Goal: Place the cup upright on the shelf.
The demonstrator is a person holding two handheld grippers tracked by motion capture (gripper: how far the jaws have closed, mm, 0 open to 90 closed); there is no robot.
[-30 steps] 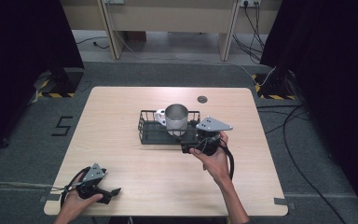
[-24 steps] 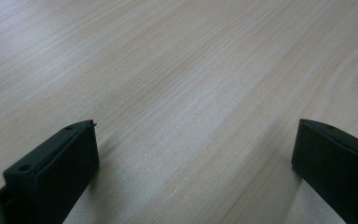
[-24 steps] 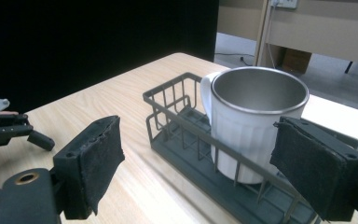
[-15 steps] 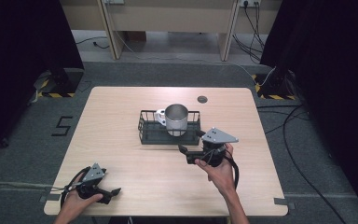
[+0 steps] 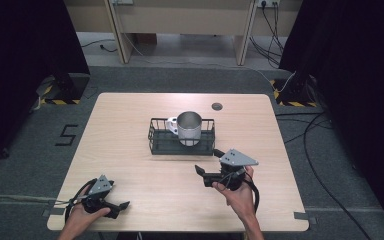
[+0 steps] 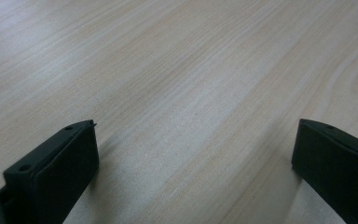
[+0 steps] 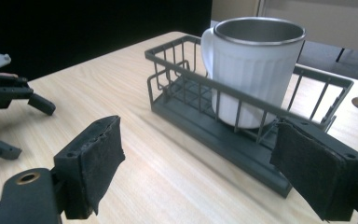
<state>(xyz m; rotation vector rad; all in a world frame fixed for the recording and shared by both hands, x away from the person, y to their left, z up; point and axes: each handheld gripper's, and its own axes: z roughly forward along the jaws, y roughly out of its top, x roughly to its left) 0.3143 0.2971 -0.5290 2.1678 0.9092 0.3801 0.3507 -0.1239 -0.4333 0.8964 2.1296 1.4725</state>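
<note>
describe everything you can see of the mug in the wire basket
The mug is white with faint vertical ribs on its wall, a metal-looking rim and a steel-grey inside. It stands upright, mouth up and apparently empty, on the floor of the dark wire basket, towards its right half in the high view. Its white loop handle points towards the basket's left end. Neither gripper touches it.

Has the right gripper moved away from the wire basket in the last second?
Yes. The right gripper has drawn back from the wire basket toward the person's edge of the table, fingers open and empty. The mug stays in the basket.
</note>
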